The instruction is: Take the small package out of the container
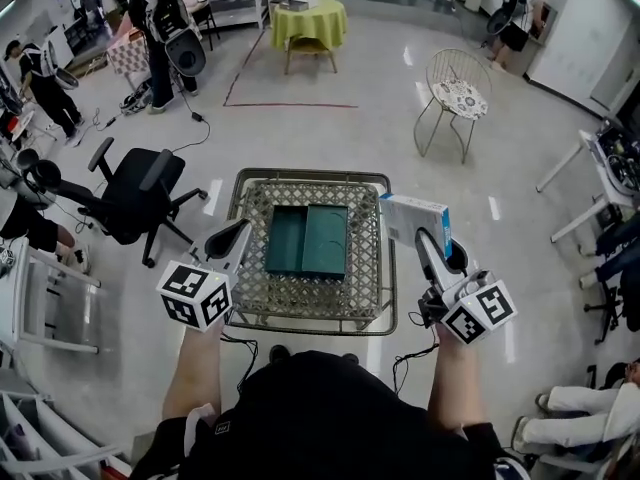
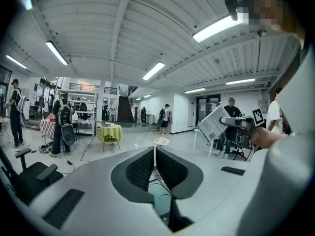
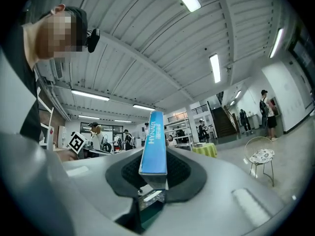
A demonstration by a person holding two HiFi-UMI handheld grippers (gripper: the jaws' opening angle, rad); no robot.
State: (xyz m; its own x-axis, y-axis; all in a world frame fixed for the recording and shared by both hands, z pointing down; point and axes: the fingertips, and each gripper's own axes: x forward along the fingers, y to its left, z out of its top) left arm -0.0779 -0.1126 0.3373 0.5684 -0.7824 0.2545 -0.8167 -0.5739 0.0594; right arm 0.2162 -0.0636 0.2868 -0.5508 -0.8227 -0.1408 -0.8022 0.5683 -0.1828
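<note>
Right gripper is doing my work here: its jaws are clamping the small package by its lower narrow edge, and the white and blue box is standing on end, its long axis running up and away from me along the jaws. I am holding it just above the right rim of the container, so it is already lifting clear of the wire wall, and open floor is lying further to my right. I judge the coming move is an outward carry that way, and it belongs to this hand alone. Across the basket, my left gripper is hanging with its jaws pressed together on nothing. Inside the basket a green box is lying flat. Beyond it, a wire chair is standing on the floor.
</note>
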